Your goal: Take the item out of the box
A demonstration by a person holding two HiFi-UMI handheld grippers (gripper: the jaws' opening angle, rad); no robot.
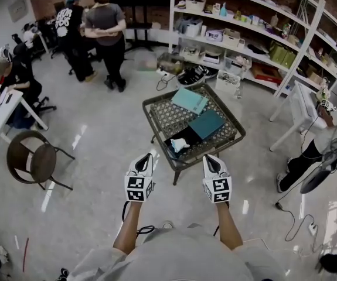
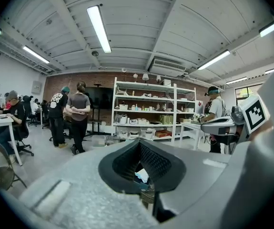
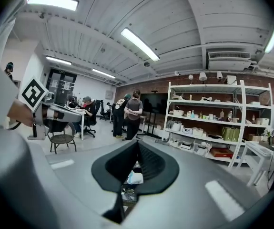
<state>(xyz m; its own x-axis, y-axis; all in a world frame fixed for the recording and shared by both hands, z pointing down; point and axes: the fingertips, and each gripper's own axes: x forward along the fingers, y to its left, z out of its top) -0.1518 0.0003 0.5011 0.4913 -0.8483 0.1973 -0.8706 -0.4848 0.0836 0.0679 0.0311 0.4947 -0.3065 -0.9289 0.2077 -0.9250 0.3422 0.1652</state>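
So, nothing is out yet: the white item (image 1: 180, 144) lies inside the open box (image 1: 170, 150), ahead of and between your left gripper (image 1: 147, 156) and right gripper (image 1: 210, 157). Both are clenched, holding nothing. Reaching, opening and lifting all remain.

Bright, even; ceiling strip lights (image 2: 99, 28) at 11 o'clock; glare streaks on floor (image 1: 106, 154); fisheye-warped edges; foreground blurred.

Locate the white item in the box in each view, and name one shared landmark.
Head view: item in the open box, centre of the picture.
Left gripper view: item low centre, small.
Right gripper view: item low centre, small.
Shared landmark: white shelf.
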